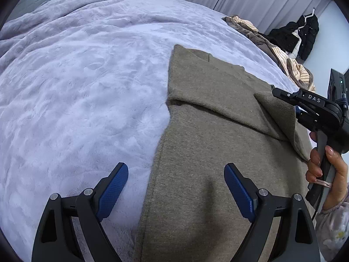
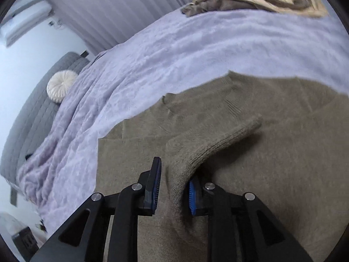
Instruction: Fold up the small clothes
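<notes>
Your right hand-held gripper (image 2: pixel 172 183) has laid the sleeve (image 2: pixel 220 144) across the sweater (image 1: pixel 207 152); its jaws stand slack around it. Your left hand-held gripper (image 1: pixel 176 185) hangs spread and empty above the hem, so next pinch the bottom edge just below it.

Dim bluish light, fisheye-warped edges

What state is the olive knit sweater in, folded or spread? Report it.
Partly folded: the olive knit sweater lies on the lilac fleece blanket, one sleeve turned across its body.
</notes>
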`<state>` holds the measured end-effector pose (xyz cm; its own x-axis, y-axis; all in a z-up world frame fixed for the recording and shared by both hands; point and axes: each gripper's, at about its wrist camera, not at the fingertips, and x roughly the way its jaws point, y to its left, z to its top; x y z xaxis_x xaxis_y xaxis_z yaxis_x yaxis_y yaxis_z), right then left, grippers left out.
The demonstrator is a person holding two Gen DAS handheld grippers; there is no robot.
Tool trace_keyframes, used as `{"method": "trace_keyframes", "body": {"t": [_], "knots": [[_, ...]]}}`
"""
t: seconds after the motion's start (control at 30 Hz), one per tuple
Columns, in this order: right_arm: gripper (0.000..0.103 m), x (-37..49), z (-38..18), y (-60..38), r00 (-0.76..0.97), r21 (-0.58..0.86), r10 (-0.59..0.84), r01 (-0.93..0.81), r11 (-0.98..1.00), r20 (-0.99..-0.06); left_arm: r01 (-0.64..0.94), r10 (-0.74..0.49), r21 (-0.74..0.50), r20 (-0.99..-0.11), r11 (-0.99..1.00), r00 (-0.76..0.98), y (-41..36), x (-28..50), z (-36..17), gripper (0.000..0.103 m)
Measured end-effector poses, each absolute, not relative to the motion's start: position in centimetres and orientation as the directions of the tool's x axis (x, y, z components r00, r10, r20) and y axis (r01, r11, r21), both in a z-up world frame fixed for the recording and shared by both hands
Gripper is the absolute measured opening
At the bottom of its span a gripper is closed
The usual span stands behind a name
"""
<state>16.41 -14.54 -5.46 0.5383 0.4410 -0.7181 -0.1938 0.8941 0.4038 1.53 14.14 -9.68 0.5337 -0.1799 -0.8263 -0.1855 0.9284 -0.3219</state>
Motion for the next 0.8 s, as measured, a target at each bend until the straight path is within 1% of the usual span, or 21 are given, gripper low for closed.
{"method": "trace_keyframes", "body": {"t": [0.03,0.1,0.2,0.33,0.43,0.5,0.6,0.67,0.73,0.8], "knots": [[0.044,16.1,-4.7,-13.0,0.528,0.36,0.44,-0.253,0.898,-0.726,-0.199,-0.179,-0.327,-0.828,0.924,0.532,14.5,1.4,-9.8,0.09],[0.057,15.2,-4.5,-10.1,0.477,0.298,0.454,-0.368,0.881,-0.752,-0.224,-0.176,-0.338,-0.828,0.914,0.532,15.0,1.0,-10.0,0.09],[0.058,13.3,-5.4,-7.7,0.406,0.243,0.455,-0.474,0.846,-0.793,-0.233,-0.169,-0.336,-0.829,0.913,0.533,15.4,0.8,-9.8,0.09],[0.058,11.1,-5.5,-9.2,0.383,0.284,0.477,-0.461,0.841,-0.791,-0.199,-0.172,-0.323,-0.826,0.925,0.537,15.1,1.3,-9.1,0.09],[0.058,10.1,-5.4,-12.8,0.389,0.362,0.5,-0.376,0.853,-0.774,-0.161,-0.215,-0.349,-0.817,0.923,0.536,14.1,2.6,-8.6,0.09],[0.058,9.4,-5.6,-16.8,0.404,0.426,0.509,-0.282,0.86,-0.76,-0.117,-0.258,-0.373,-0.804,0.92,0.535,12.9,4.2,-8.2,0.09],[0.058,8.3,-6.3,-23.2,0.439,0.536,0.523,-0.107,0.838,-0.731,-0.04,-0.322,-0.401,-0.788,0.915,0.525,10.6,7.3,-7.6,0.09],[0.059,7.0,-7.0,-28.3,0.483,0.613,0.525,0.032,0.79,-0.701,0.0,-0.361,-0.417,-0.787,0.909,0.5,9.1,9.8,-7.6,0.09],[0.059,5.7,-7.5,-32.4,0.537,0.654,0.498,0.138,0.744,-0.68,0.03,-0.379,-0.413,-0.803,0.91,0.46,7.6,12.7,-8.0,0.09],[0.062,4.1,-7.8,-36.2,0.592,0.664,0.437,0.238,0.709,-0.678,0.048,-0.367,-0.384,-0.828,0.922,0.423,6.3,15.1,-8.7,0.09]]}}
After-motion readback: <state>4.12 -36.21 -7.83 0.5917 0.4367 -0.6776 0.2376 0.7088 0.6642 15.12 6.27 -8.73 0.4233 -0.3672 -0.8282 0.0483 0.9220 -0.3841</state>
